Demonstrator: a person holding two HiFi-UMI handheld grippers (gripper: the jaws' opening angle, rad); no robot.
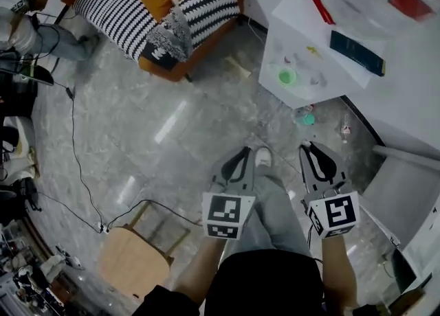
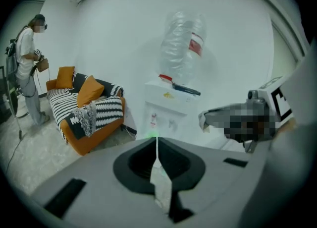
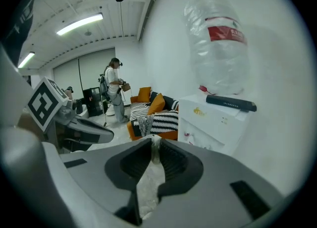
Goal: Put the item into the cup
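A small green cup [image 1: 287,76] stands on the white water dispenser [image 1: 309,47], seen from above at the upper right. Both grippers hang low in front of the person's legs, well short of it. My left gripper [image 1: 246,150] has its jaws pressed together with nothing between them, as the left gripper view [image 2: 157,139] also shows. My right gripper [image 1: 304,145] is likewise shut and empty [image 3: 155,140]. A red strip [image 1: 321,7] and a dark flat item [image 1: 356,52] lie on the dispenser's top. I cannot tell which item the task means.
An orange sofa [image 1: 158,5] with striped cushions sits at the back left. A wooden stool [image 1: 134,260] is near my left leg, and cables [image 1: 75,163] run over the floor. A teal object [image 1: 307,119] lies by the dispenser's foot. A person [image 2: 27,68] stands beyond the sofa.
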